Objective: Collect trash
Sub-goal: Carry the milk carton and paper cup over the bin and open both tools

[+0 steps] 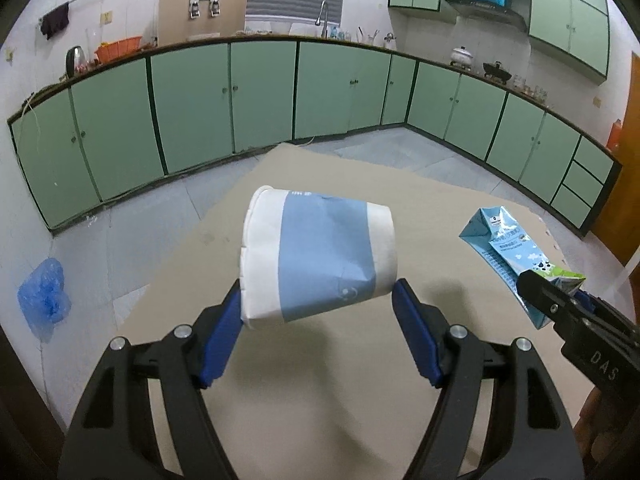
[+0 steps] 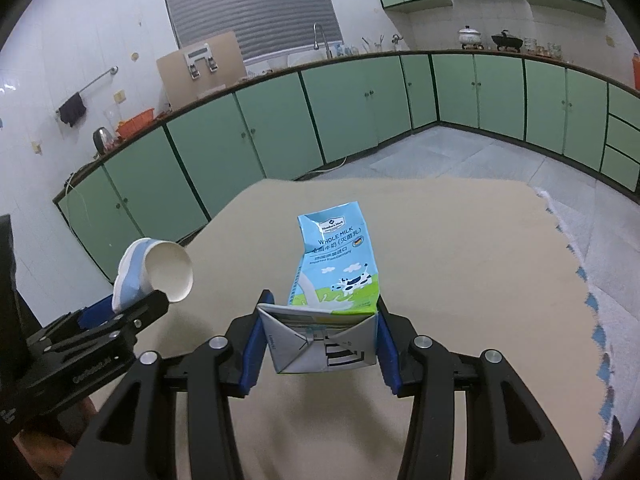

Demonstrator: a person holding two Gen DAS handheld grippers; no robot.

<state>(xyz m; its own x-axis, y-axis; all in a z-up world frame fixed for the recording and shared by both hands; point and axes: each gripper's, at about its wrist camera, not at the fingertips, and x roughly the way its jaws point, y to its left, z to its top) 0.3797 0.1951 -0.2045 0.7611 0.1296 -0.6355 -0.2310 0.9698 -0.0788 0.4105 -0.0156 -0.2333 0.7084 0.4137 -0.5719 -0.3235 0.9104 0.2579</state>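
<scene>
My left gripper (image 1: 318, 300) is shut on a crumpled white and blue paper cup (image 1: 316, 256), held on its side above the beige table (image 1: 320, 400). The cup also shows in the right wrist view (image 2: 154, 274), mouth facing right, with the left gripper (image 2: 124, 312) below it. My right gripper (image 2: 320, 332) is shut on a squashed blue milk carton (image 2: 336, 272) marked whole milk, held above the table (image 2: 460, 280). The carton shows at the right of the left wrist view (image 1: 512, 256), with the right gripper (image 1: 560, 304) on its lower end.
Green kitchen cabinets (image 1: 260, 92) run along the far walls, with a counter holding a kettle (image 1: 74, 60) and an orange basin (image 1: 118, 48). A blue plastic bag (image 1: 44, 296) lies on the floor at the left. A patterned cloth (image 2: 600, 280) edges the table's right side.
</scene>
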